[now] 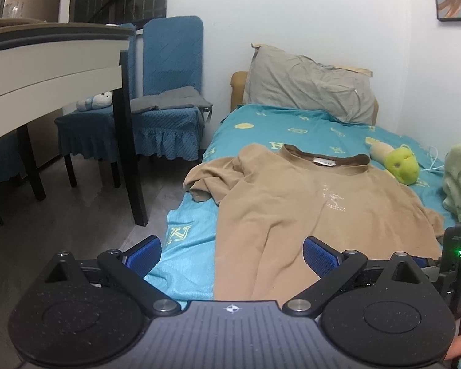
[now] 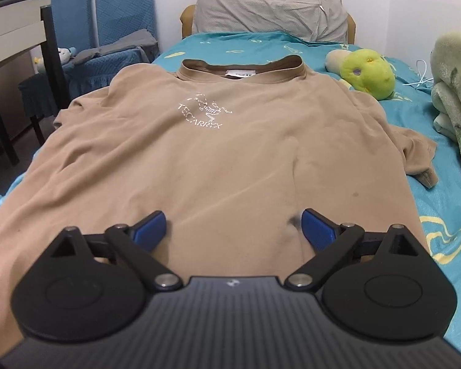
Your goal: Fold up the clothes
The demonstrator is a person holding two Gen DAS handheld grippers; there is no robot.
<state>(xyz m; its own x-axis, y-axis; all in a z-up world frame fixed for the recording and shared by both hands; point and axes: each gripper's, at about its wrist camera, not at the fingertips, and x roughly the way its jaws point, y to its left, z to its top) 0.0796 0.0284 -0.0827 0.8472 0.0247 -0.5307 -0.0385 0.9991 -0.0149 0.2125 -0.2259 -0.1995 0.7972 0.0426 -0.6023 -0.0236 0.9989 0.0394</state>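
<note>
- Two grippers hover low over a tan T-shirt (image 2: 218,153) spread face-up, collar toward the pillow (image 2: 270,3), across the middle of a teal-sheeted bed (image 2: 439,203).
- Left gripper (image 1: 232,256), jaws spread and holding nothing, sits at the shirt's lower left edge.
- Right gripper (image 2: 233,227), jaws likewise spread, straddles the hem.
- A green plush toy (image 2: 367,72) lies at the shirt's shoulder, right of frame; a green blanket (image 2: 455,92) is bunched beyond.
- Blue-covered chairs (image 1: 169,92) stand at upper left.

My left gripper's body (image 1: 232,256) hides the tan T-shirt's (image 1: 307,215) hem. In my right view its near edge is hidden too. The collar label (image 2: 240,73) is too small to read. The green blanket (image 2: 455,92) is cut off at right.
</note>
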